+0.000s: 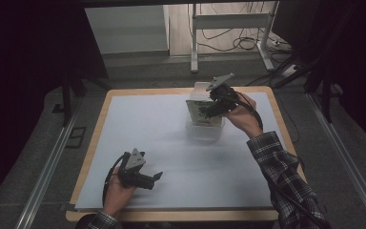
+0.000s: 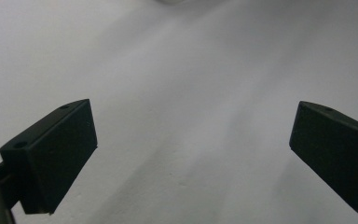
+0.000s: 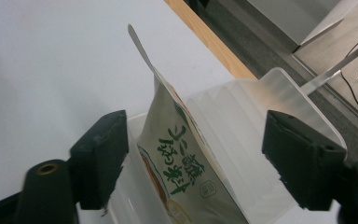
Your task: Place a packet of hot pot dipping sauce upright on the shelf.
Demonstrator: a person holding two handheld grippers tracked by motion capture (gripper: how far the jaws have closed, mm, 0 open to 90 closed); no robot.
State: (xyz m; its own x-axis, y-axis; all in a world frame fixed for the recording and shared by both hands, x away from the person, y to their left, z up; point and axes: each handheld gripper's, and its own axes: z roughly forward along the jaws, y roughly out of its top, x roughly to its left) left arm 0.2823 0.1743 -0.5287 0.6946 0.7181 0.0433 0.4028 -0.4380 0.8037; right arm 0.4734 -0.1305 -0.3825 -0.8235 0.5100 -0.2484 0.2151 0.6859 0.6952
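- Nearest the person, the left gripper (image 1: pixel 148 178) rests low over the white sheet (image 1: pixel 171 157) at the near left, its jaws spread wide with nothing between them. By the look of it, it is parked out of the way, not taking part in the work at the far side.
- In the left gripper view the two black pads (image 2: pixel 56 154) frame bare white surface — no object within reach.
- Farther off, toward the right of the table (image 1: pixel 95 133), the right hand (image 1: pixel 243 117) holds the right gripper (image 1: pixel 209 109) over a clear plastic bin (image 1: pixel 205 129), angled down at it.
- Its jaws stand apart on either side of a snack pouch (image 3: pixel 182 168) (pale, with green lettering) without pressing on it; the pouch looks let go, not gripped.
- The pouch stands on edge inside the bin, leaning against one wall, its sealed top flap sticking up above the rim (image 3: pixel 298 98).
- The bin holds nothing else that I can make out — the pouch is its one item, and the placing seems done.
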